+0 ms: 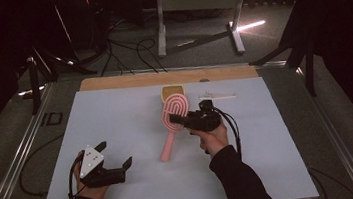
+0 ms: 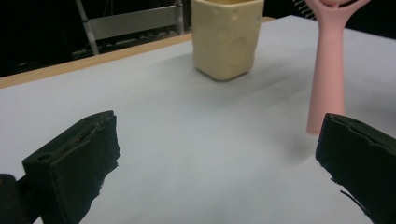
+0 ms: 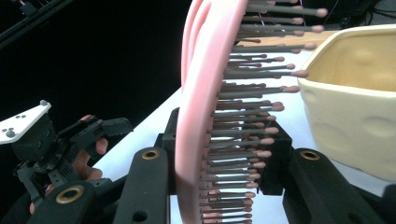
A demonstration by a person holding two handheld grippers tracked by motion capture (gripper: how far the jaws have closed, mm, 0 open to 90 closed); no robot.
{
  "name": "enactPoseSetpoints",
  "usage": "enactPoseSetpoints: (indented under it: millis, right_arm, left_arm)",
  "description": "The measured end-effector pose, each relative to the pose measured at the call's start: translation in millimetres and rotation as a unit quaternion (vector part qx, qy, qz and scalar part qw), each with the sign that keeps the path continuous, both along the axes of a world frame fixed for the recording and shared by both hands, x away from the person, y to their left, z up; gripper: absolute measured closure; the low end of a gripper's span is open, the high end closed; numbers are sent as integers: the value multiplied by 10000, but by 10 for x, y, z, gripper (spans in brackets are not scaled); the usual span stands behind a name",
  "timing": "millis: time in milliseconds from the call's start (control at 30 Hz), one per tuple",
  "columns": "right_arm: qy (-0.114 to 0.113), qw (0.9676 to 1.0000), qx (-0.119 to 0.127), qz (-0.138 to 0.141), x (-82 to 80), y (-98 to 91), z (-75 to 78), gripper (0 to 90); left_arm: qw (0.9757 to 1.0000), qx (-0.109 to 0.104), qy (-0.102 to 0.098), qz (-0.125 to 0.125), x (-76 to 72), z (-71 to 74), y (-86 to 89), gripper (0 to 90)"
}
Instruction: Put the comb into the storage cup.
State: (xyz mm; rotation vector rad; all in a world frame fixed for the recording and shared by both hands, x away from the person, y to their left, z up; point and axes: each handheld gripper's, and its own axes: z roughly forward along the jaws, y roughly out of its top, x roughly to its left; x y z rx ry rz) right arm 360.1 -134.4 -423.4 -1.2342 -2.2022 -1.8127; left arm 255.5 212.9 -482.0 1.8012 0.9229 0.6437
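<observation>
The right gripper (image 1: 183, 121) has its fingers closed on the head of the pink hairbrush (image 1: 173, 124). The brush's long axis runs from the cream cup (image 1: 172, 92) down toward the person, handle tip resting on the counter (image 1: 116, 116). The left gripper (image 1: 117, 162), fingers wide open and empty, is near the handle, with free room between.
</observation>
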Motion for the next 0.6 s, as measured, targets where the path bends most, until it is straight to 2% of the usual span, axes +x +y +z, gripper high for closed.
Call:
enactPoseSetpoints:
  millis: [233, 333, 433, 467, 600]
  right_arm:
    - [-39, 9999, -103, 7, 12, 5, 28, 638]
    - [-90, 9999, -95, 24, 24, 17, 63, 638]
    - [-118, 9999, -97, 33, 31, 30, 92, 638]
    - [-162, 9998, -116, 40, 42, 42, 118, 638]
    - [-166, 9998, -92, 27, 62, 57, 140, 638]
  left_arm:
    - [9997, 67, 56, 240, -54, -61, 165, 2]
    - [9995, -17, 48, 309, -55, -79, 177, 2]
    - [9995, -7, 49, 324, -57, -85, 178, 2]
    - [9994, 54, 49, 338, -57, -94, 175, 2]
    - [9994, 17, 72, 339, -53, -114, 177, 2]
